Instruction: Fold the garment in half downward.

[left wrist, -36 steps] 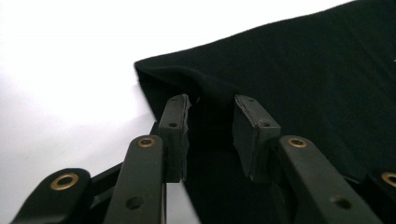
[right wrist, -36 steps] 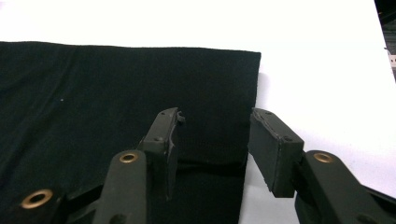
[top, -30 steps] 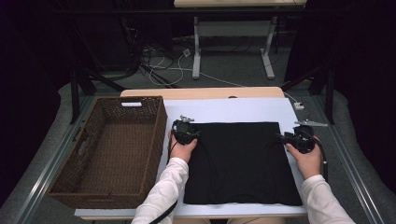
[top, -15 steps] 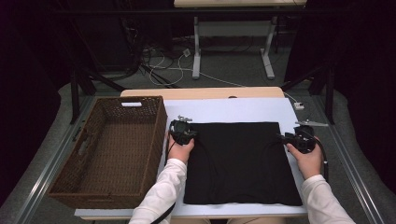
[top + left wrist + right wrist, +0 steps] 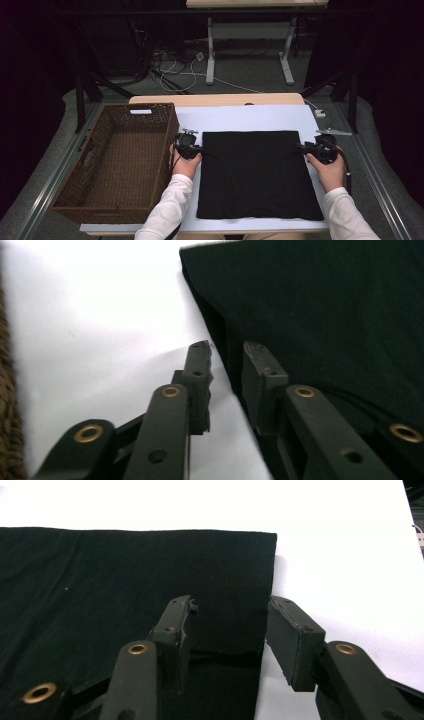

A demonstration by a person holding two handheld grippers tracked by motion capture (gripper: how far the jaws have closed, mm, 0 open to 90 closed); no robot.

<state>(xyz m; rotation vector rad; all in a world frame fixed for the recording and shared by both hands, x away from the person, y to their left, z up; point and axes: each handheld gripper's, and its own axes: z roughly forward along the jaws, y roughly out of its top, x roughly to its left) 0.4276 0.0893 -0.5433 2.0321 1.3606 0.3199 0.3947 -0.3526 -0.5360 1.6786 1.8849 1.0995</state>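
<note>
Since a second ago, the left gripper (image 5: 190,148) has slid leftward off the black cloth (image 5: 257,175) to its left edge, while the right gripper (image 5: 315,149) keeps its place at the cloth's right edge. Seen in the left gripper view, the left gripper (image 5: 227,362) has a narrow gap between its jaws, which have just been opening after a brief squeeze; the cloth's left hem runs up through that gap, and the pads do not press on it. One jaw lies over the white sheet (image 5: 100,325), the other over the black cloth (image 5: 325,315). In the right gripper view, the right gripper (image 5: 232,622) stands partly open, its jaws straddling the right hem of the cloth (image 5: 125,580): one jaw rests above the fabric, the other over the white sheet (image 5: 350,565) just beside the hem, with a raised fold between them and no firm pinch visible. From above, the cloth lies flat and roughly square in the middle of the frame, on the white sheet (image 5: 250,120) covering the table. Left of centre, a brown wicker basket (image 5: 165,145) sits just beside the left gripper.
</note>
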